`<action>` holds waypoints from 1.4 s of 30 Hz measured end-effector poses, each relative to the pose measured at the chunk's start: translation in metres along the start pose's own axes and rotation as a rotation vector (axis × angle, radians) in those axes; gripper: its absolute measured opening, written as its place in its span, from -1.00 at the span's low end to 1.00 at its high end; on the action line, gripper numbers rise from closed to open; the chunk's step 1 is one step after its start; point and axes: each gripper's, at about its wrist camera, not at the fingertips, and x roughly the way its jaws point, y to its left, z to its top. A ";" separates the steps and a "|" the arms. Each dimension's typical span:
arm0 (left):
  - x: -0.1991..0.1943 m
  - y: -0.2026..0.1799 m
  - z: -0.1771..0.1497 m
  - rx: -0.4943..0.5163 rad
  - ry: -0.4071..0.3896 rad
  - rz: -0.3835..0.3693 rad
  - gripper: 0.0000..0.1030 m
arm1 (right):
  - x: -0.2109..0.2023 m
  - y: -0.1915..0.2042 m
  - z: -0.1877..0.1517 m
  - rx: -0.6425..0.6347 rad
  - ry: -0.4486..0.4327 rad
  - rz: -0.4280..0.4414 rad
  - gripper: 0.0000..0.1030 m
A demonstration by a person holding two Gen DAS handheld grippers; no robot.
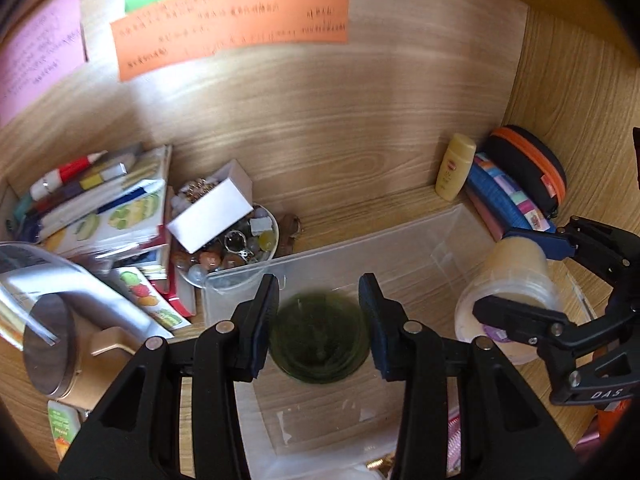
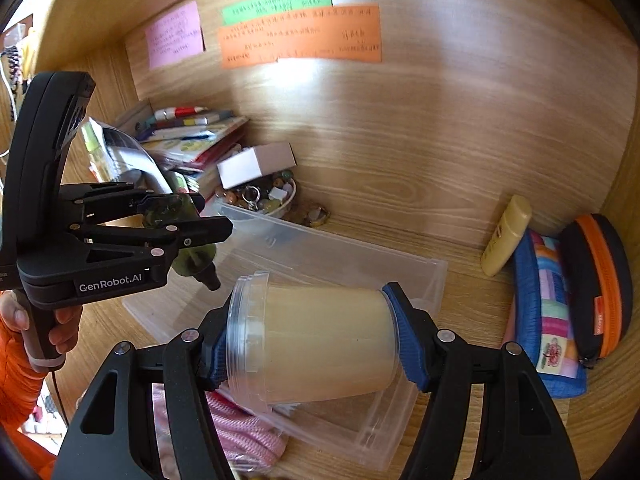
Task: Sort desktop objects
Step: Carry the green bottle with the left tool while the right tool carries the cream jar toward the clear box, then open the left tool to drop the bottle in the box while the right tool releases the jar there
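Observation:
My left gripper (image 1: 320,292) is shut on a dark green bottle (image 1: 320,340), seen end-on between the black fingers, just above a clear plastic bin (image 1: 320,258). In the right wrist view the same left gripper (image 2: 200,216) holds the green bottle (image 2: 192,256) tilted with its black cap down, over the bin's left end (image 2: 340,240). My right gripper (image 2: 312,320) is shut on a clear jar of cream-coloured stuff (image 2: 320,340) lying sideways between blue pads, above the bin. The left wrist view shows that right gripper (image 1: 504,272) and jar (image 1: 508,300) at the right.
A bowl of beads (image 1: 240,248) with a white box (image 1: 212,216) on it, stacked books (image 1: 112,208) and a metal-lidded tin (image 1: 52,348) crowd the left. A yellow bottle (image 1: 456,168), blue pouch (image 1: 504,200) and black orange-zip case (image 1: 532,168) stand at the right wall. A pink cord (image 2: 240,428) lies near the bin's front.

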 end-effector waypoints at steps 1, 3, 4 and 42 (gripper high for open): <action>0.004 0.000 0.001 0.001 0.009 -0.002 -0.20 | 0.004 -0.001 0.000 -0.003 0.009 0.000 0.22; 0.012 0.002 0.001 -0.005 0.025 -0.007 -0.20 | 0.013 -0.002 0.000 -0.009 0.027 -0.003 0.22; 0.016 0.002 0.001 -0.004 0.033 -0.009 -0.20 | 0.017 -0.002 0.000 -0.012 0.035 -0.002 0.22; 0.024 0.014 -0.014 0.017 0.046 0.044 0.40 | 0.061 0.016 -0.005 -0.155 0.157 -0.130 0.48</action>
